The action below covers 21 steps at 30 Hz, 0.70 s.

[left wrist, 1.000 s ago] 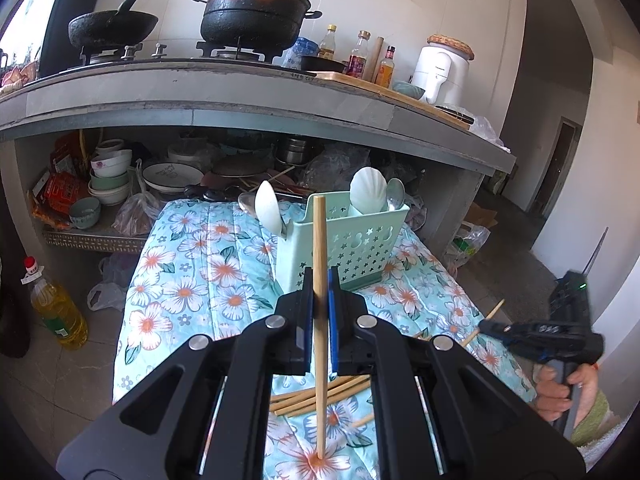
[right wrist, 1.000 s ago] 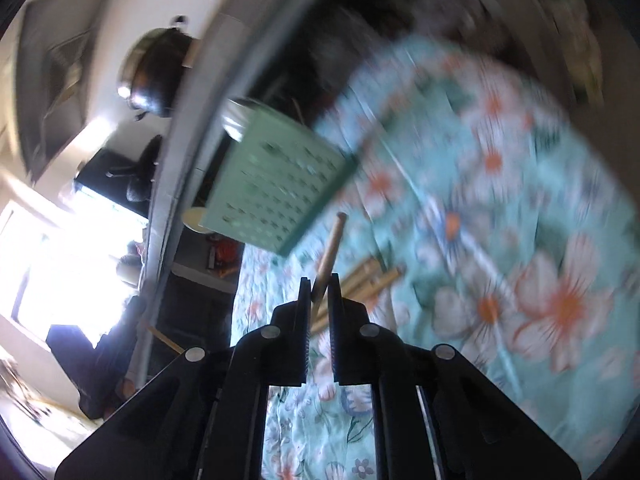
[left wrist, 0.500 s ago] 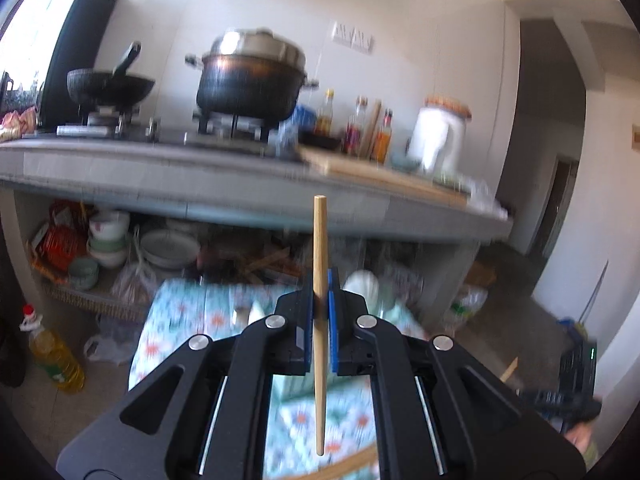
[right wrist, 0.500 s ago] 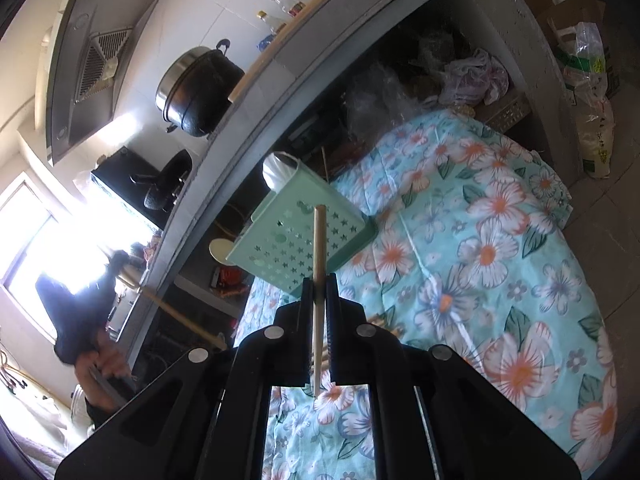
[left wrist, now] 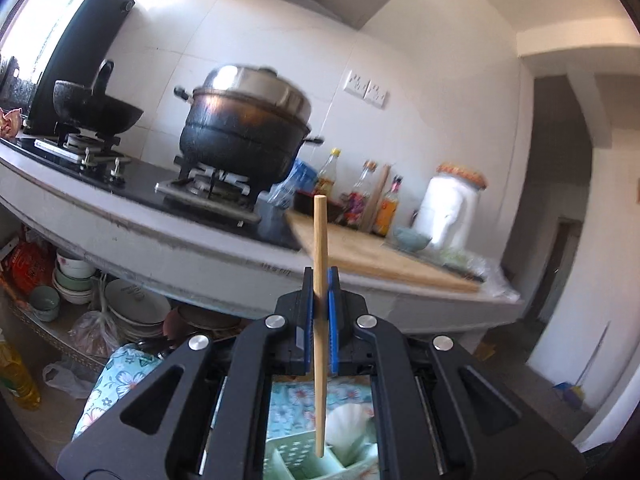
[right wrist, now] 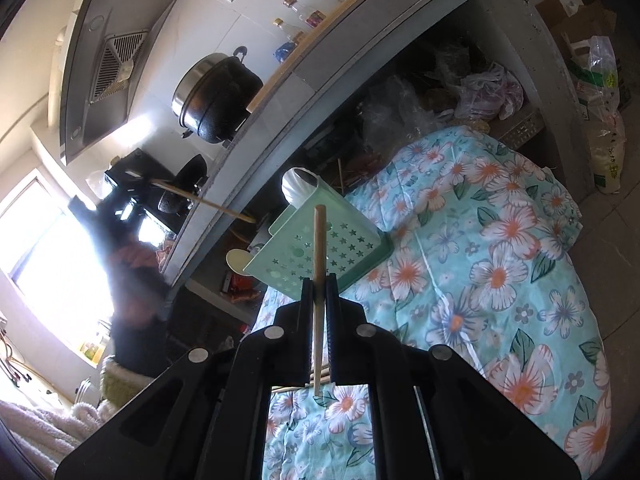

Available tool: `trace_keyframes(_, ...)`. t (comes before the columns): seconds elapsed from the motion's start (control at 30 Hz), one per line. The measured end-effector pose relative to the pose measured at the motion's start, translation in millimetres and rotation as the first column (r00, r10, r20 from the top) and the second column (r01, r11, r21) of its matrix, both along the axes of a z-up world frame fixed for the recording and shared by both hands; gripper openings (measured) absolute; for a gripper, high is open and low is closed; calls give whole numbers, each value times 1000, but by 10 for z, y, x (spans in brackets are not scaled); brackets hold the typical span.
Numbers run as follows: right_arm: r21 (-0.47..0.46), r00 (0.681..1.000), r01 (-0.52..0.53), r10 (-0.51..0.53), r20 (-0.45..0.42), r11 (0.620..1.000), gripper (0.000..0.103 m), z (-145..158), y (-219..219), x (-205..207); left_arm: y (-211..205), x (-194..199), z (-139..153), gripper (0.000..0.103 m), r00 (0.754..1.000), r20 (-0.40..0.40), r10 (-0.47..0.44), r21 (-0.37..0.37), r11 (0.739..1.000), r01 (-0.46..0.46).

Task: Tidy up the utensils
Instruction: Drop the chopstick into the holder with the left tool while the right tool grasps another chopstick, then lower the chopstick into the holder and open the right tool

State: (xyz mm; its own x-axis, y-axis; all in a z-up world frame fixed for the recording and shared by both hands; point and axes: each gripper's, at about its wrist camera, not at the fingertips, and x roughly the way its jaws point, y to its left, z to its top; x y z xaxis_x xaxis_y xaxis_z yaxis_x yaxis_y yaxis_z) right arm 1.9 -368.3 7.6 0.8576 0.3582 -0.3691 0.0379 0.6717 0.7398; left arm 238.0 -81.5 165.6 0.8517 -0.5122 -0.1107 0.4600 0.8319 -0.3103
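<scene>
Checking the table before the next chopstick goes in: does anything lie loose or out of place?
Yes. A few loose chopsticks lie on the floral cloth behind the right hand-held gripper, outside the green utensil caddy. Each hand-held gripper, the left included, is clamped on one chopstick.

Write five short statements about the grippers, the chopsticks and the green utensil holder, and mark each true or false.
1. The left gripper is shut on a wooden chopstick. True.
2. The right gripper is open and holds nothing. False: it is shut on a second chopstick.
3. The green utensil holder stands on the flowered cloth. True.
4. The holder is red with round holes. False: it is pale green with star-shaped holes.
5. A white spoon sticks out of the holder. True.
</scene>
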Motion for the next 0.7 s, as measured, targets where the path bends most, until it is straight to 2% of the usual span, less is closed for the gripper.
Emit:
trace_keyframes(0.07, 0, 1000, 3, -3, 2, 1000, 6, 4, -23, 17, -61, 90, -178, 5, 1000, -19, 9, 23, 1000, -9)
trace_keyframes(0.2, -5, 1000, 7, -7, -1, 1000, 6, 9, -78, 79, -107, 228, -589, 5, 994, -106, 10, 59, 998, -4)
trace_keyframes(0.3, -15, 1000, 7, -7, 2, 1000, 6, 44, -102, 124, -32, 192, -755, 6, 991, -134, 12, 54, 999, -5)
trace_keyframes(0.33, -19, 1000, 8, -8, 6, 1000, 6, 62, -110, 144, 1, 158, -786, 8, 991, -136, 10, 52, 999, -3)
trace_keyframes(0.4, -24, 1000, 7, -7, 13, 1000, 6, 96, -120, 179, 76, 89, -813, 19, 990, -139, 12, 43, 999, -6)
trace_keyframes(0.53, -51, 999, 8, -5, 49, 999, 6, 258, -127, 250, 223, -80, -791, 21, 992, -123, 18, 33, 999, -14)
trace_keyframes(0.7, -95, 990, 11, 3, 140, 995, 6, 647, -151, 381, 425, -375, -738, 26, 994, -106, 13, 20, 1000, -10)
